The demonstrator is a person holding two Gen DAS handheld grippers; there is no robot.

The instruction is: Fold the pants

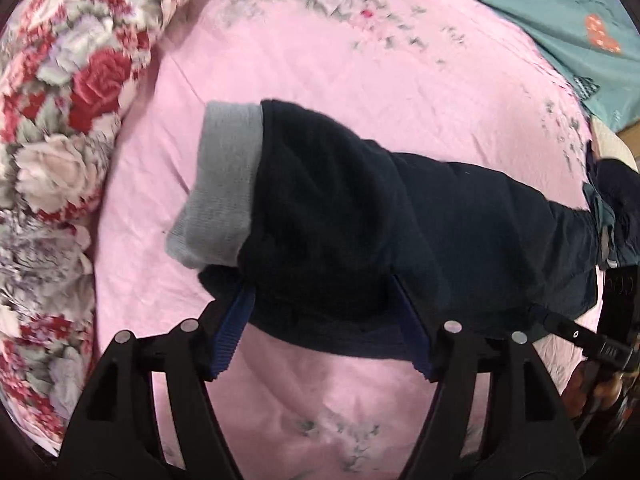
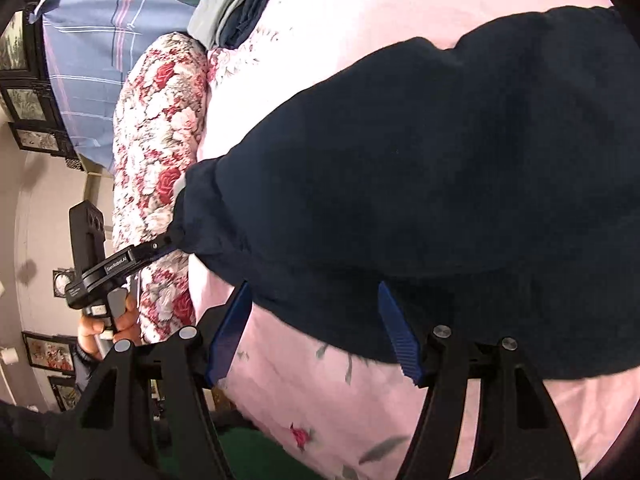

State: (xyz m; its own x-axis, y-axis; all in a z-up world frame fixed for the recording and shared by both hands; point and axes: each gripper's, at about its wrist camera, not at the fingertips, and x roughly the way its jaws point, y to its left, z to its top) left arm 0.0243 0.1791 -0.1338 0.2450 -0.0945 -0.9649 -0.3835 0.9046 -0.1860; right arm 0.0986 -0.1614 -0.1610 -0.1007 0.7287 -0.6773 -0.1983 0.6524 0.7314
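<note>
Dark navy pants with grey rib cuffs lie across a pink bed sheet. My left gripper is open, its blue-padded fingers straddling the near edge of the pants by the cuffs; the tips are hidden under the cloth. In the right wrist view the same pants fill the upper right. My right gripper is open, its fingers spread at the near hem, tips tucked under the cloth. The left gripper also shows there at the pants' far end.
A rolled rose-patterned quilt runs along the bed's left side, also in the right wrist view. A teal blanket and folded dark and grey clothes lie at the far end. The bed edge drops to a green floor.
</note>
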